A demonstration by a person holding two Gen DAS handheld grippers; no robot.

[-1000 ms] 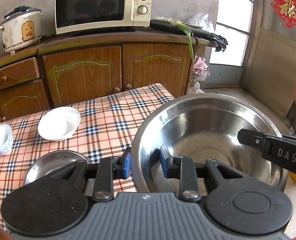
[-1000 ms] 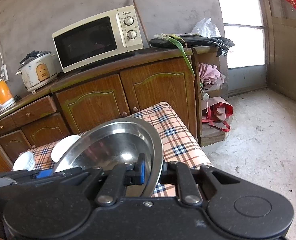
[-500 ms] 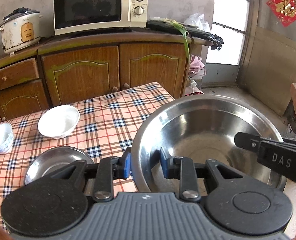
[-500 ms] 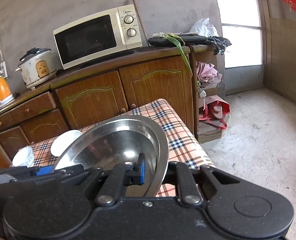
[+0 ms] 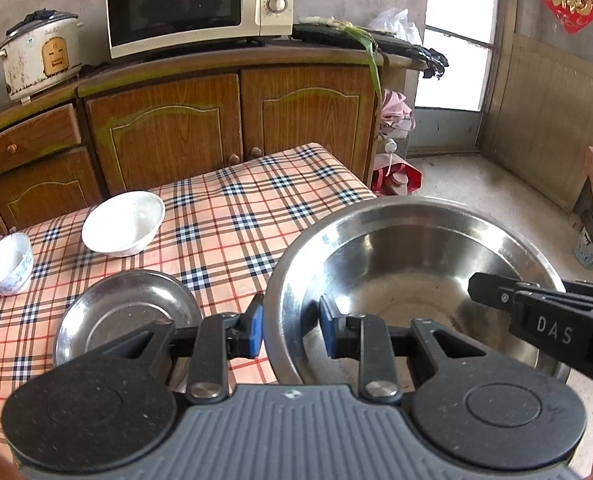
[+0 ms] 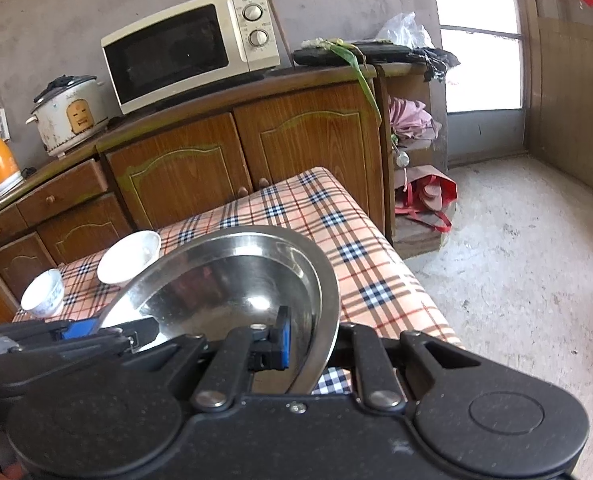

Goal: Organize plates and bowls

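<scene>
Covering the table, a plaid cloth (image 5: 232, 220) fronts wooden cabinets (image 5: 224, 128).

Polished steel, mirror-bright yet faintly scuffed inside: big bowl (image 5: 416, 264). Duller, brushed steel: plate (image 5: 124, 308). Glossy white ceramic: bowl (image 5: 123, 224); same glaze with blue pattern: cup (image 5: 6, 264). Smooth checked cloth (image 5: 232, 216), slight sheen. Varnished wood grain, worn: cabinet (image 5: 164, 128). Matt, speckled black plastic with blue pads: left gripper (image 5: 290, 330), right gripper (image 6: 310, 344). Rough, dusty concrete: floor (image 6: 528, 264).
</scene>
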